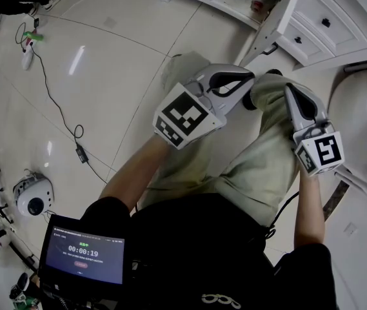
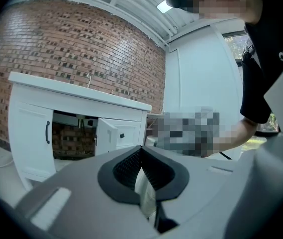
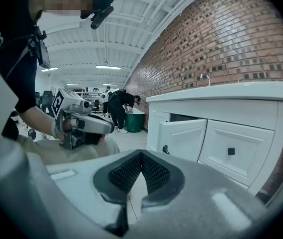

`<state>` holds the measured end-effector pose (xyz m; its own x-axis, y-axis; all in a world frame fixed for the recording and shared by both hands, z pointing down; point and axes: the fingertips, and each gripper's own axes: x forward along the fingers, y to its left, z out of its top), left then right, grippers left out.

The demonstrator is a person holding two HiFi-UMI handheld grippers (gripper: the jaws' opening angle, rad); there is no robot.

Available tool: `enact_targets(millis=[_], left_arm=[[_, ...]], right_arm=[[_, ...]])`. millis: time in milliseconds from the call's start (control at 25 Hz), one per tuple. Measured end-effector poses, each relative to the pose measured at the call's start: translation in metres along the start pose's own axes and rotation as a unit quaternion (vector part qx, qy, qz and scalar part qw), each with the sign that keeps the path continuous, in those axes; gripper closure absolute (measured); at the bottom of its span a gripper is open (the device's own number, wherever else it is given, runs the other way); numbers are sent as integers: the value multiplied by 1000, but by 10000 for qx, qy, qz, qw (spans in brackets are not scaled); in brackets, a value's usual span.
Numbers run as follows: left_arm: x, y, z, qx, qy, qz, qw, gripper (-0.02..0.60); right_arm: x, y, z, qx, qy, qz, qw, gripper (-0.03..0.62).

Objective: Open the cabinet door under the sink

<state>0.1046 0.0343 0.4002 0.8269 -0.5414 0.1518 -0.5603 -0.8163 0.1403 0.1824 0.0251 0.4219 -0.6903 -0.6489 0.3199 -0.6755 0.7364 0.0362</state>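
Note:
The white sink cabinet (image 2: 81, 96) stands against a brick wall. One door (image 2: 105, 136) under the sink hangs open and shows a dark space with pipes. The door (image 2: 32, 133) left of it is closed. In the right gripper view the open door (image 3: 181, 138) swings towards me, beside a drawer (image 3: 235, 151). From the head view the open door (image 1: 275, 24) is at the top right. My left gripper (image 1: 244, 77) (image 2: 141, 151) and right gripper (image 1: 289, 90) (image 3: 141, 156) rest on the person's knees, short of the cabinet, both shut and holding nothing.
A toilet (image 1: 364, 121) stands at the right. On the tiled floor to the left lie a black cable (image 1: 60, 115) and a white round device (image 1: 33, 196). A screen (image 1: 86, 257) sits at the person's chest. People and a green bin (image 3: 135, 121) are far off.

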Motion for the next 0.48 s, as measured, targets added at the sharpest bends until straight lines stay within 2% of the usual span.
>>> enact_targets(millis=[480], left_arm=[[1, -1, 0, 4, 8, 4, 10000, 565]], right_arm=[[-1, 0, 0, -3, 10, 8, 10000, 602]])
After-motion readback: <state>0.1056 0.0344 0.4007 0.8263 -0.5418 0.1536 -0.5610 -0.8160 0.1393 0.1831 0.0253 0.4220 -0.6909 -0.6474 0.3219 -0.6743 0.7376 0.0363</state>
